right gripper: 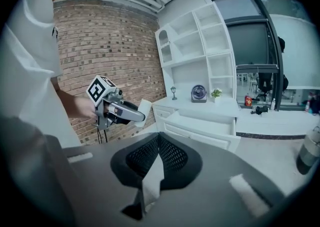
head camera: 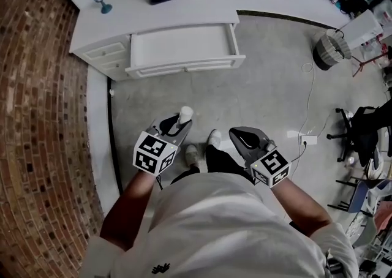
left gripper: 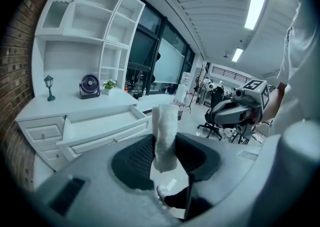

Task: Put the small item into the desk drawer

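Closest to the camera is my own white shirt, then both tools held out over the concrete floor, with my shoes (head camera: 195, 153) between them. The left tool (head camera: 182, 125) is clamped on the small item (left gripper: 165, 133), a white, soft-looking roll that stands upright and pokes out well above the pads. The right tool (head camera: 236, 133) has its jaws pressed together with nothing in them.

The drawer (head camera: 184, 44) is already pulled open and looks bare, but it's well apart from me, so as I see it the job right now is just the carry. My plan: keep the squeeze steady, walk in square to the desk (head camera: 122, 22), get the left tool over the middle of the drawer, dip low inside its walls, and only then let go. The roll is tall, so dropping it from high up probably means it bounces or rolls. The right tool should stay off to the side.

Stuff I can't make out: what the item really is, how deep the pads bite on its lower end, and the back of the drawer tucked under the desk top.
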